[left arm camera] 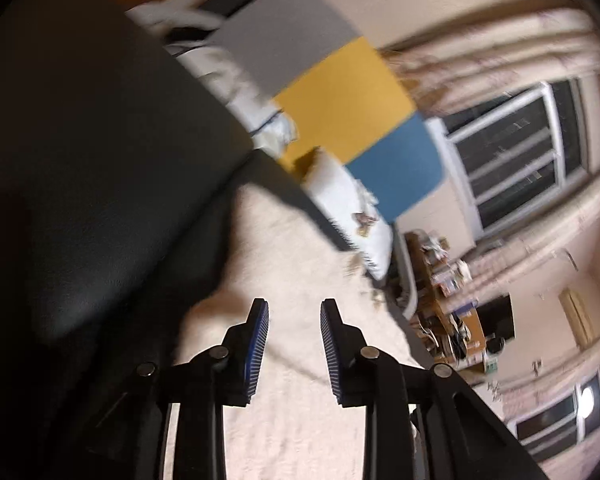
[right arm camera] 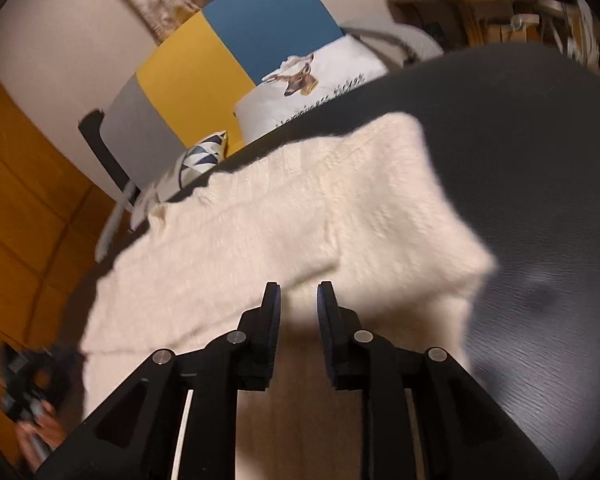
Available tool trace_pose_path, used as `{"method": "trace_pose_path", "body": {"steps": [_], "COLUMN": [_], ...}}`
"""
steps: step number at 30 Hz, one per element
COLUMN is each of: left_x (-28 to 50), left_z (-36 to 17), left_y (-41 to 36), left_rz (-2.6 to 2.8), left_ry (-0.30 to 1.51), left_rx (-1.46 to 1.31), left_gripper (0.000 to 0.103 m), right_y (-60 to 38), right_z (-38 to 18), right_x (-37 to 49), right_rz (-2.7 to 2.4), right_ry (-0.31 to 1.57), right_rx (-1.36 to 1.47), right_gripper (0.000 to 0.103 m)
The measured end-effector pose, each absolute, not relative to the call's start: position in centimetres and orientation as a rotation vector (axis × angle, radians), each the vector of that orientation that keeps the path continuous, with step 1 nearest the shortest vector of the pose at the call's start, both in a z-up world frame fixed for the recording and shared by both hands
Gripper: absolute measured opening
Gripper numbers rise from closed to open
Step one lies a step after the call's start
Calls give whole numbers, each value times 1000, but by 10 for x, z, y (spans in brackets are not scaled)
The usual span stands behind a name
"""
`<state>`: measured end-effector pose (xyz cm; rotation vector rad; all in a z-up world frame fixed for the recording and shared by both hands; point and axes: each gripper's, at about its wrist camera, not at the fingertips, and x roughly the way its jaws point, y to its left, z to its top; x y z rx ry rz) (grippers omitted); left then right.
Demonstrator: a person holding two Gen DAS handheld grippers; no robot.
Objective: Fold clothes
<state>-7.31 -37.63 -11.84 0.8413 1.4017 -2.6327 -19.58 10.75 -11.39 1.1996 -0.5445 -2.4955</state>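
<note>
A: Where is the garment lying, and how is it seen?

B: A cream knitted sweater (right arm camera: 284, 216) is spread over a dark bed cover (right arm camera: 540, 208), partly folded, with one flap laid across the body; the motion blur leaves the exact layers hard to tell. In the left view the same cream knit (left arm camera: 300, 248) is seen under the fingers, beside the dark cover (left arm camera: 100, 140)

A: And the two tools?

B: The left hand-held gripper (left arm camera: 294, 320) is held with its jaws parted and nothing between them. The right hand-held gripper (right arm camera: 299, 300) has its jaws a little apart, also with no cloth pinched; the knit lies beyond and below the tips. In the right view the left tool (right arm camera: 28, 376) is glimpsed at the sweater's far edge, held in a person's hand

A: How should the step be done well?

B: A fresh hold appears to be wanted. An edge or corner of the sweater should be picked, both layers taken together, and the pads closed fully before anything is lifted. The two holds should be kept level, so that the fold line stays straight. The loose knit could stretch or slip if only one layer is caught, so a deep bite is advised
</note>
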Motion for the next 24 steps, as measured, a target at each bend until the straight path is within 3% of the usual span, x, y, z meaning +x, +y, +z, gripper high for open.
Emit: {"method": "trace_pose_path", "body": {"steps": [7, 8, 9, 10, 13, 15, 21, 24], "left_x": [-134, -132, -130, -127, -123, -125, -165, -182], "left_z": [-138, -143, -147, -152, -155, -146, -117, -133], "left_y": [-367, -368, -370, -371, -375, -375, -355, -358], "left_rz": [-2563, -2556, -2563, -2569, -2573, -2597, -2743, -2627], "left_ry": [1159, 1139, 1120, 1101, 1120, 1163, 905, 714], "left_rx": [1035, 1044, 1045, 1045, 1047, 1032, 1019, 1121], "left_gripper": [25, 20, 3, 0, 5, 21, 24, 23], "right_y": [74, 72, 70, 72, 89, 94, 75, 63], "right_z": [-91, -97, -107, -118, -129, -124, -99, -112], "right_x": [-222, -230, -239, -246, -245, -246, -262, -280], "right_rz": [-2508, -2522, -2536, -2535, -2494, -2478, -2530, -2549], "right_ry": [-410, -395, -380, -399, -567, -595, -424, -311], "right_rx": [1108, 1156, 1225, 1260, 1178, 1168, 1116, 1197], "right_gripper": [23, 25, 27, 27, 27, 27, 27, 27]}}
